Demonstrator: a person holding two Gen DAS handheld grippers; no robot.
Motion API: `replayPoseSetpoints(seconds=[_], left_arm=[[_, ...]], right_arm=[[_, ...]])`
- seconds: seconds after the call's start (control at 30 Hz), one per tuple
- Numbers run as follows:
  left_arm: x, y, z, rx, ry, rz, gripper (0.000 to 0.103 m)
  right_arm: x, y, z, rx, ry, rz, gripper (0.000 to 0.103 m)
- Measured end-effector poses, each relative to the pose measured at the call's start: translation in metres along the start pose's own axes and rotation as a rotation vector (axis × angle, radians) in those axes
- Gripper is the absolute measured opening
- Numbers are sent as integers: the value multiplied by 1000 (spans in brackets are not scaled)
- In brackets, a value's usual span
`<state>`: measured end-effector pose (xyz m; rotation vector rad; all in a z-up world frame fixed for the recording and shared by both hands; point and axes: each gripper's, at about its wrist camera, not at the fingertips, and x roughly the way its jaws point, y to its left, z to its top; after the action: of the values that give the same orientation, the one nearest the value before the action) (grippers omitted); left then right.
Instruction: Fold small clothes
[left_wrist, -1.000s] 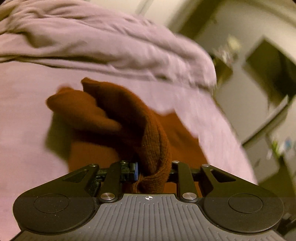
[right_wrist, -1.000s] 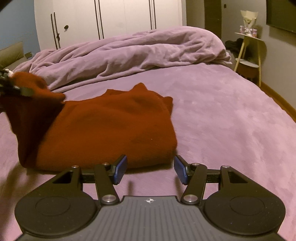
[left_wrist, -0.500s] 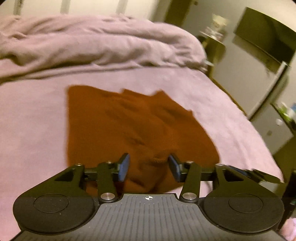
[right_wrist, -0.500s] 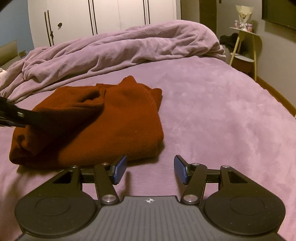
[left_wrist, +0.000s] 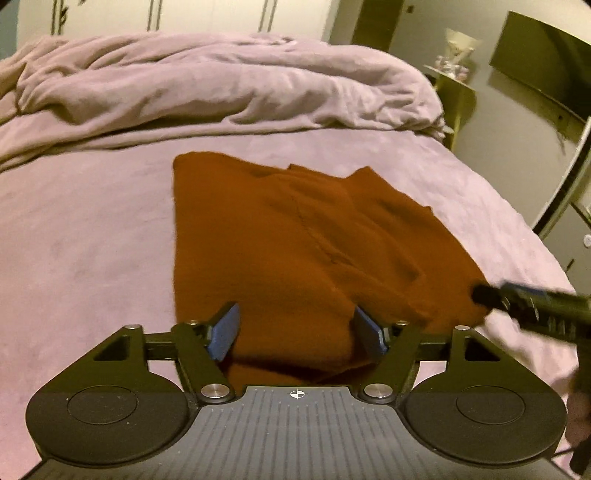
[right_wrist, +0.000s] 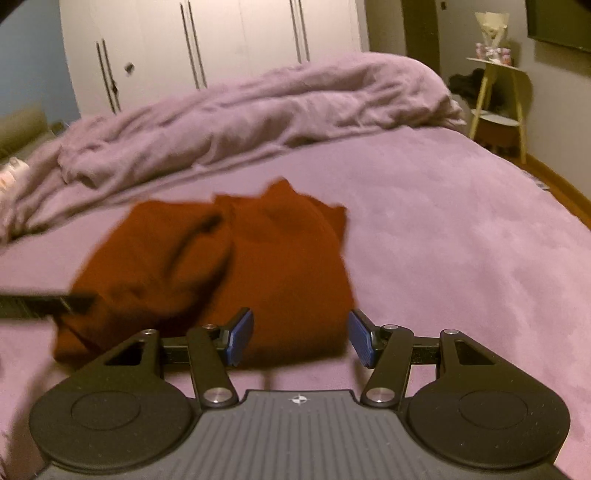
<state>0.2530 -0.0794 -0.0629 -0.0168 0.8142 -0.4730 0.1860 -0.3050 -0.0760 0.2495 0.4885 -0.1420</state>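
Observation:
A rust-brown knit garment (left_wrist: 295, 251) lies folded on the purple bed cover (left_wrist: 81, 236). My left gripper (left_wrist: 297, 334) is open and empty, its blue pads over the garment's near edge. The garment also shows in the right wrist view (right_wrist: 258, 266), with a folded-over flap on its left half. My right gripper (right_wrist: 301, 338) is open and empty, just in front of the garment's near right corner. A finger of the right gripper shows at the right edge of the left wrist view (left_wrist: 532, 304). A finger of the left gripper shows at the left edge of the right wrist view (right_wrist: 44, 306).
A crumpled purple duvet (right_wrist: 258, 107) is heaped along the far side of the bed. White wardrobe doors (right_wrist: 207, 48) stand behind it. A small yellow side table (right_wrist: 498, 103) stands by the wall at the right, past the bed's edge.
My left gripper let go of the garment's sleeve, opened wide and drew back to the near edge. The flap now lies on the garment. My right gripper moved closer to the garment.

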Motion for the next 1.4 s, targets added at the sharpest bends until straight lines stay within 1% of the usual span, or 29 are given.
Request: replayPoseSetpoints(seconds=[0.03,0.07,0.1,0.13,0.17,0.2,0.23,0.3,0.37,0.43,0.57,0.63,0.7,0.73,0.77,0.8,0.83,0.87,0.9,0.97,1.03,1.1,1.17,1.27,1.37,1.4], left_arm=[[-4,0,-2,-2,-3,-6,77],[-8,2,-2,-15,-8,-13,77],[-15,6,-3,-37,-17,-23,77],[-22,11,-4,-60,-27,-23,77],[-28,17,-5,-79,-36,-11,78],[-34,24,-7,-95,-39,12,78],[-39,31,-10,-106,-33,50,78],[-41,43,-16,-123,-16,93,80],[-36,52,-26,-128,25,116,80],[-25,56,-33,-128,65,135,80],[-7,55,-36,-135,67,125,80],[-1,53,-36,-128,64,132,80],[2,55,-36,-135,57,139,82],[3,56,-36,-143,55,140,82],[3,58,-36,-151,55,139,83],[3,59,-36,-160,56,137,83],[3,58,-35,-164,55,136,83],[4,58,-34,-166,56,136,83],[4,57,-34,-167,57,137,83],[3,56,-33,-174,59,143,83],[1,55,-33,-177,65,153,83],[-2,53,-31,-185,63,159,83],[-5,50,-31,-187,58,153,83],[-3,45,-30,-183,59,141,87],[3,40,-28,-178,72,130,91],[4,38,-28,-175,76,125,91]], right_arm=[[3,3,5,16,4,36,57],[8,6,11,32,16,81,60],[15,9,16,50,29,139,62],[22,11,19,58,43,174,64],[30,14,23,62,67,203,67],[42,15,27,67,96,231,67],[52,16,30,80,127,259,67],[74,16,34,135,197,313,67],[89,16,36,183,235,354,67],[100,21,38,216,246,377,67],[120,38,43,239,289,408,67],[125,47,45,227,295,399,67],[129,57,48,182,291,396,63],[129,61,49,155,286,389,52],[130,68,50,116,281,377,46],[129,72,52,90,275,365,44],[128,78,53,50,260,346,34],[125,82,53,7,240,325,22],[121,88,54,-43,216,304,19],[114,99,53,-131,180,262,15],[99,112,53,-263,102,205,15],[83,114,59,-334,23,167,13],[68,105,64,-364,-48,118,12],[60,83,66,-380,-79,43,10],[65,55,56,-376,-64,-49,10],[70,44,50,-376,-51,-92,10]])
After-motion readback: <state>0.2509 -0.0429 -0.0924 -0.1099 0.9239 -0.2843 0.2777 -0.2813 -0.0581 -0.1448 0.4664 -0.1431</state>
